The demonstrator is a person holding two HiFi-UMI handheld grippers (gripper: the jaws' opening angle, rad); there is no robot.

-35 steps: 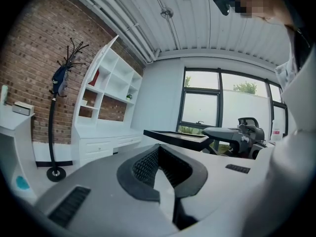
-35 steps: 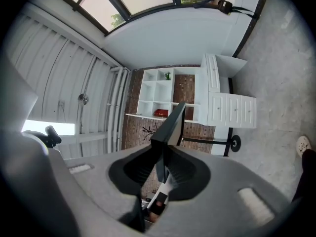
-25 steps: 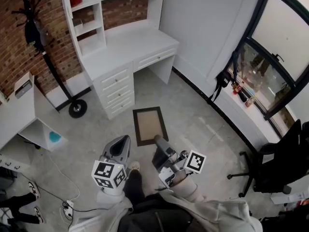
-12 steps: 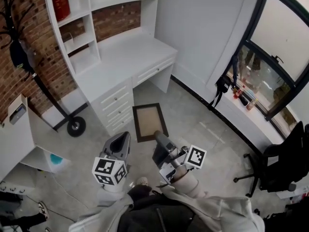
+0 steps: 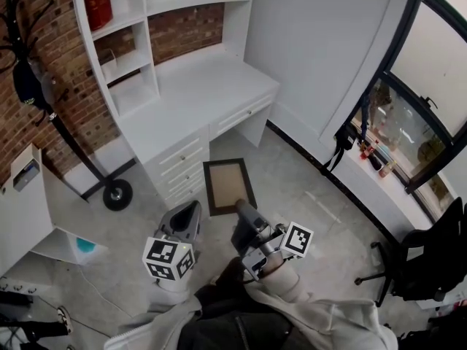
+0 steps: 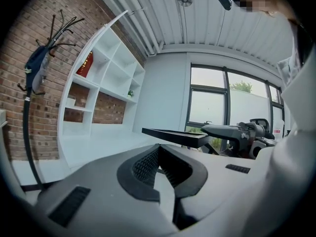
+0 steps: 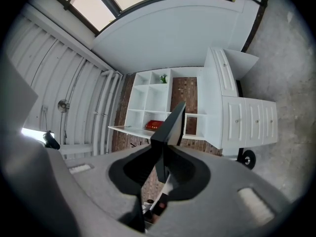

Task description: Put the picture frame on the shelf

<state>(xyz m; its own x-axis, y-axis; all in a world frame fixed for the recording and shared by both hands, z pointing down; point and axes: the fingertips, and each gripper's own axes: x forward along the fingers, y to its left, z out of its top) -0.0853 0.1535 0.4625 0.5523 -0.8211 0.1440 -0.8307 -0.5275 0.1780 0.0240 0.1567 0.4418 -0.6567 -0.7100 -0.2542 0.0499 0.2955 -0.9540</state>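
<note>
The right gripper (image 5: pixel 242 211) is clamping the near edge of the frame (image 5: pixel 228 186) and holding it out flat ahead, above the floor (image 5: pixel 306 188) near the desk (image 5: pixel 197 93). The frame is showing a dark rectangular border around a tan panel. The left gripper (image 5: pixel 187 214) is hanging beside it, jaws together and empty. There is one frame, two grippers and one shelf (image 5: pixel 131 20).

Brick wall (image 5: pixel 44 42), white desk (image 5: pixel 197 93), coat stand (image 5: pixel 117 194) beside it, grey floor (image 5: pixel 306 195), large window (image 5: pixel 438 64), black office chair (image 5: pixel 430 261)
</note>
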